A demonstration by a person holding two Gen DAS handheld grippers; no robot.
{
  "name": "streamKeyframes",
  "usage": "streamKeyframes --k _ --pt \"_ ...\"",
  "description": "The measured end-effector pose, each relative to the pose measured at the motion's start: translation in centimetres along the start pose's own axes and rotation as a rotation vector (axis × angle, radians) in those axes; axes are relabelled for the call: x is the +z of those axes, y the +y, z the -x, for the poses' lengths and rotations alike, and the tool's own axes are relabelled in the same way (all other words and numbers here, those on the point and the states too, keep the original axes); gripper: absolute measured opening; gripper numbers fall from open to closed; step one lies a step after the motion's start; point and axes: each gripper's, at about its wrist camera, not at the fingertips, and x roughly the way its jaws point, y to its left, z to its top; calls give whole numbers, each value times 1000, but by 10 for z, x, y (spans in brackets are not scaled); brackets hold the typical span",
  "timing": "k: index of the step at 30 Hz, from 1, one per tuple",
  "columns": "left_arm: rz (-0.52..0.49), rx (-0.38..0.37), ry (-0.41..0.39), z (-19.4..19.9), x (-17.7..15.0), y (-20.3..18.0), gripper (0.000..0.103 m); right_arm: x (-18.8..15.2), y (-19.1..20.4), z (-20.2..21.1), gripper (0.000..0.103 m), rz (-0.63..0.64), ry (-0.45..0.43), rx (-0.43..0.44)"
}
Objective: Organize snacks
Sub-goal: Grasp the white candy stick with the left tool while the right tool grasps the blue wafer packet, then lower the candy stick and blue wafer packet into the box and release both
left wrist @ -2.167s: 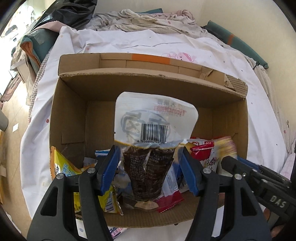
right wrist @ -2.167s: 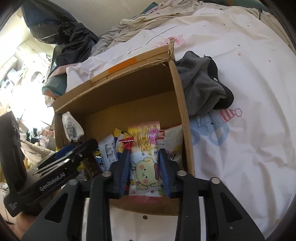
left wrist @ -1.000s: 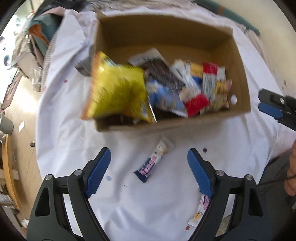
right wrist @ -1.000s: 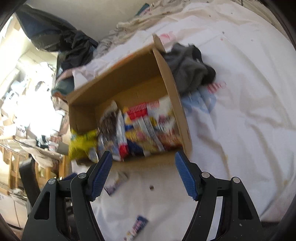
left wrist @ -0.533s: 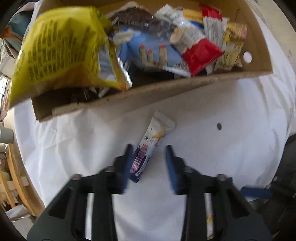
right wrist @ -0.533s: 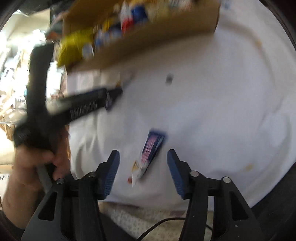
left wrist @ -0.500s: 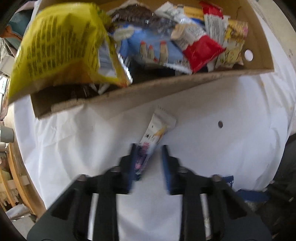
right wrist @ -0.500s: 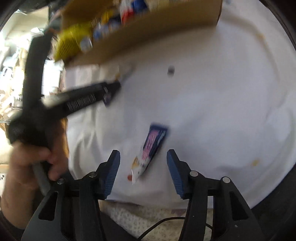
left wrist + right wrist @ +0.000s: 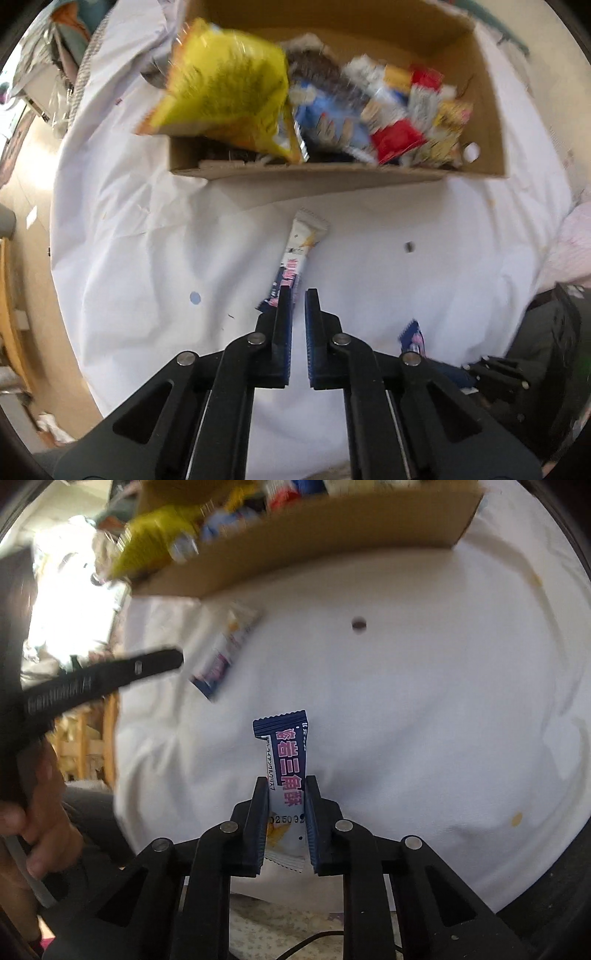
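The right gripper [image 9: 284, 786] is clamping a blue snack bar [image 9: 283, 753], jaws having just been closing, the bar's long axis running straight ahead; the left gripper [image 9: 297, 295] is sitting shut and empty, a second snack bar [image 9: 295, 254] lying just beyond its tips, angling up-right toward the cardboard box [image 9: 487, 110]; further ahead, a blurred yellow bag [image 9: 225, 88] is overhanging the box's near wall on the white sheet [image 9: 147, 240].
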Motion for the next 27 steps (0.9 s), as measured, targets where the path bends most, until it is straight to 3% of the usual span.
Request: streamKeyframes --k 5,7,8,9,13,14,15,20,23,27 --pt "20 58 -79 10 5 9 6 21 -11 45 19 -28 -117 45" --pt "19 38 -24 -7 18 13 19 30 -17 59 19 -39 -155 48" --pt "19 48 9 -19 22 14 42 34 -21 64 19 -46 -166 50" --pt "15 64 34 -30 28 14 52 37 -24 68 19 -52 -176 52" --pt "-16 78 87 -63 32 10 50 54 -41 92 19 -71 -235 50" --pt "-25 80 96 -68 32 9 37 58 -45 98 19 -74 -252 46" --pt "-38 89 112 -74 33 7 16 62 -45 101 19 -80 -263 45" --pt "-93 145 109 -66 25 1 14 96 -46 114 19 -86 -322 49" --pt "-111 94 41 -33 16 -11 14 118 -39 120 19 -48 -370 31" --pt "-111 -15 -183 31 18 -18 14 140 -37 124 19 8 -401 15"
